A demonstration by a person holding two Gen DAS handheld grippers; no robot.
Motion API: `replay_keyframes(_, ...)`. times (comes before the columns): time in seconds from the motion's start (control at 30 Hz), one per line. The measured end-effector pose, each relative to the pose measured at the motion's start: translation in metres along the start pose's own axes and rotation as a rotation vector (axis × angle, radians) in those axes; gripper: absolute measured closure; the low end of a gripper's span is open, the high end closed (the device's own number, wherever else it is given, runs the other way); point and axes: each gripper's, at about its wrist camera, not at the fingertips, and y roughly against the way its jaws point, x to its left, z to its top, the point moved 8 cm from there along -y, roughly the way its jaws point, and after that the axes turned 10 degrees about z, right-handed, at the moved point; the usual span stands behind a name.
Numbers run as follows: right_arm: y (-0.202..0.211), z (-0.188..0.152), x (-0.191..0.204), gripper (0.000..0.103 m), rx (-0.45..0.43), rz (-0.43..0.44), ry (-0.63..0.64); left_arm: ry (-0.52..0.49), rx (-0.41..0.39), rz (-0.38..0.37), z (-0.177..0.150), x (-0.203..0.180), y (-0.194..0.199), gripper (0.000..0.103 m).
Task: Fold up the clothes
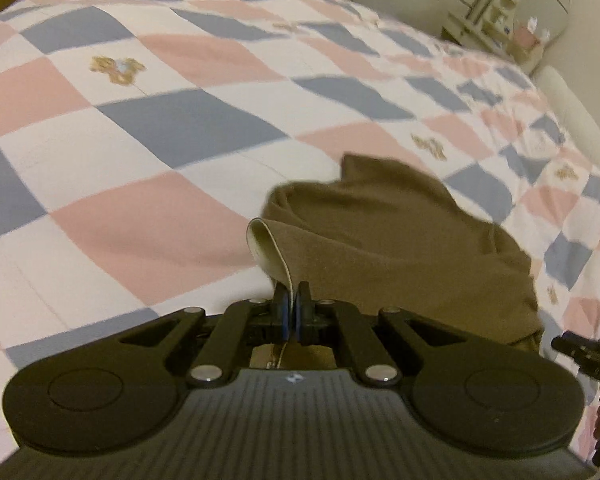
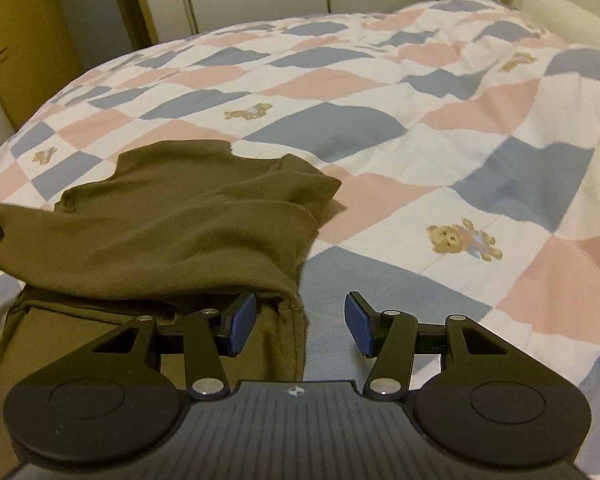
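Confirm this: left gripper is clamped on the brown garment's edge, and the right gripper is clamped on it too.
Half right. The left gripper is shut on the brown garment, but the right wrist view shows the right gripper open, its blue pads apart and gripping nothing.

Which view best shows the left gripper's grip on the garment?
The left wrist view: the left gripper has its blue pads shut on the pale-lined edge of the olive garment. The right wrist view shows the garment spread on the quilt and only a dark tip at the frame's left edge, the grip unseen.

Lower part of the olive garment [image 2: 148, 220] behind the right claw [image 2: 300, 324], shelf items [image 1: 516, 28] perhaps too blurred.
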Motion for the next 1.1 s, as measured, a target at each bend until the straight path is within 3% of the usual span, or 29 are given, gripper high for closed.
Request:
replay_keyframes(0.2, -0.019, -0.004, 0.012, 0.053, 0.038, -0.008, 0.143, -0.033, 0.081, -0.004, -0.016, 0.0, -0.016, 0.102)
replay_keyframes(0.27, -0.026, -0.007, 0.013, 0.065, 0.055, -0.022, 0.194, -0.02, 0.091, 0.002, -0.017, 0.002, -0.021, 0.102)
replay_keyframes(0.3, -0.029, -0.008, 0.013, 0.065, 0.063, -0.029, 0.22, -0.014, 0.095, 0.005, -0.018, 0.004, -0.023, 0.102)
replay_keyframes(0.33, -0.032, -0.009, 0.013, 0.075, 0.071, -0.036, 0.246, -0.008, 0.1, 0.008, -0.018, 0.005, -0.025, 0.102)
replay_keyframes(0.37, -0.035, -0.011, 0.013, 0.096, 0.08, -0.043, 0.272, -0.002, 0.105, 0.011, -0.019, 0.007, -0.027, 0.102)
replay_keyframes(0.4, -0.038, -0.012, 0.013, 0.101, 0.088, -0.05, 0.298, 0.004, 0.11, 0.014, -0.02, 0.008, -0.029, 0.102)
replay_keyframes(0.53, -0.051, -0.017, 0.014, 0.099, 0.122, -0.078, 0.401, 0.029, 0.13, 0.025, -0.023, 0.013, -0.038, 0.101)
replay_keyframes(0.6, -0.05, -0.016, 0.016, 0.091, 0.131, -0.048, 0.396, 0.046, 0.156, 0.044, -0.025, 0.02, -0.042, 0.098)
replay_keyframes(0.7, -0.037, -0.006, 0.024, 0.083, 0.105, -0.015, 0.377, 0.083, 0.14, 0.063, -0.023, 0.026, -0.034, 0.08)
replay_keyframes(0.73, -0.032, -0.003, 0.027, 0.083, 0.091, -0.007, 0.368, 0.12, 0.136, 0.064, -0.024, 0.031, -0.029, 0.074)
replay_keyframes(0.87, -0.019, 0.014, 0.034, 0.08, 0.014, 0.059, 0.262, 0.294, 0.16, 0.0, -0.038, 0.035, -0.012, 0.073)
replay_keyframes(0.9, -0.021, 0.017, 0.035, 0.08, 0.01, 0.069, 0.246, 0.328, 0.175, -0.037, -0.045, 0.03, -0.01, 0.071)
replay_keyframes(0.97, -0.029, 0.018, 0.038, 0.08, 0.019, 0.078, 0.227, 0.402, 0.218, -0.072, -0.058, 0.026, -0.016, 0.059)
replay_keyframes(1.03, -0.036, 0.014, 0.038, 0.079, 0.038, 0.079, 0.214, 0.5, 0.271, -0.083, -0.072, 0.026, -0.028, 0.058)
replay_keyframes(1.1, -0.037, 0.007, 0.039, 0.076, 0.045, 0.081, 0.198, 0.641, 0.267, -0.103, -0.078, 0.033, -0.038, 0.059)
